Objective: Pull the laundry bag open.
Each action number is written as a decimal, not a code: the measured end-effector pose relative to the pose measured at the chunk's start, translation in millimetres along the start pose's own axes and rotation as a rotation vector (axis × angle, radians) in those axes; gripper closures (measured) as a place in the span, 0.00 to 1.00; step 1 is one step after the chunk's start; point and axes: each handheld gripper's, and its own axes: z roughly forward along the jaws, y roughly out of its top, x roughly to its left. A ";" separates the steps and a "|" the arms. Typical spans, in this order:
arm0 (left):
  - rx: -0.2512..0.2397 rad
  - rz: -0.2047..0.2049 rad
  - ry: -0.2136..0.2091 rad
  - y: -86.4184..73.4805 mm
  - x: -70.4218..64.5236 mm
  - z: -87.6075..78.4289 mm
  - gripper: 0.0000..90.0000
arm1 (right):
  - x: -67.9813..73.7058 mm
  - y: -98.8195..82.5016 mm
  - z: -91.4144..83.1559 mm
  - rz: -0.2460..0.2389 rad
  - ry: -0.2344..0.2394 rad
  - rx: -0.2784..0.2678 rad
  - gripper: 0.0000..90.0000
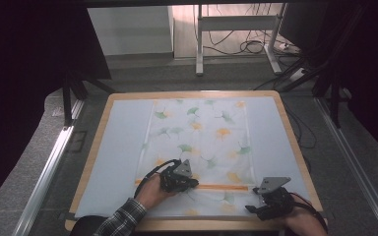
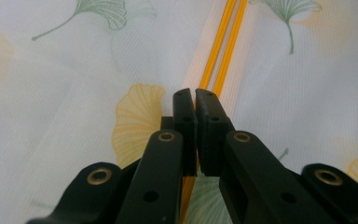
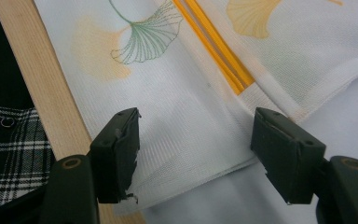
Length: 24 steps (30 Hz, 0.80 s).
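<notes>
Jaws shut over cloth point(image 2: 270, 116); right gripper point(image 3: 196, 154) straddles its corner.

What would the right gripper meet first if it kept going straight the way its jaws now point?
Most likely the near corner of the leaf-printed cloth: in the right gripper view, the right gripper has open jaws either side of that edge, with the orange stripe farther on. Depth is uncertain.
</notes>
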 end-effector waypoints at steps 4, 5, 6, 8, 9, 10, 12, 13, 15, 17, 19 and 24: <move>0.007 -0.003 0.007 -2.8 0.3 -3.0 0.98 | 0.0 0.0 0.0 0.000 0.000 0.000 0.36; 0.004 -0.003 0.006 -3.8 0.7 -3.6 0.98 | 0.0 0.0 0.0 0.000 0.000 0.000 0.36; 0.009 -0.001 0.007 -5.2 1.6 -5.3 0.98 | 0.0 0.0 0.0 0.000 0.000 0.000 0.36; 0.007 -0.005 0.010 -5.7 1.2 -5.5 0.98 | 0.0 0.0 0.0 0.000 0.000 0.000 0.36; 0.008 -0.006 0.010 -6.0 1.2 -5.9 0.98 | 0.0 0.0 0.0 0.000 0.000 0.000 0.36; 0.013 -0.005 0.014 -6.6 0.9 -6.8 0.98 | 0.0 0.0 0.0 0.000 0.000 0.000 0.36; 0.015 -0.004 0.017 -7.4 1.0 -7.9 0.98 | 0.0 0.0 -0.1 0.000 0.000 0.001 0.36; 0.016 -0.006 0.018 -8.0 1.1 -8.3 0.98 | 0.0 0.0 0.0 0.000 0.000 0.000 0.36; 0.017 -0.007 0.020 -8.9 1.1 -9.4 0.98 | 0.0 0.0 0.0 0.000 0.000 0.000 0.36; 0.018 -0.009 0.025 -10.1 0.9 -10.3 0.98 | 0.0 0.0 0.0 0.000 0.000 0.000 0.36; 0.021 -0.009 0.029 -11.5 1.1 -12.1 0.98 | 0.0 0.0 0.0 -0.001 0.000 0.000 0.36; 0.030 -0.021 0.038 -15.4 2.4 -16.4 0.98 | 0.0 0.0 0.0 0.000 0.000 0.000 0.36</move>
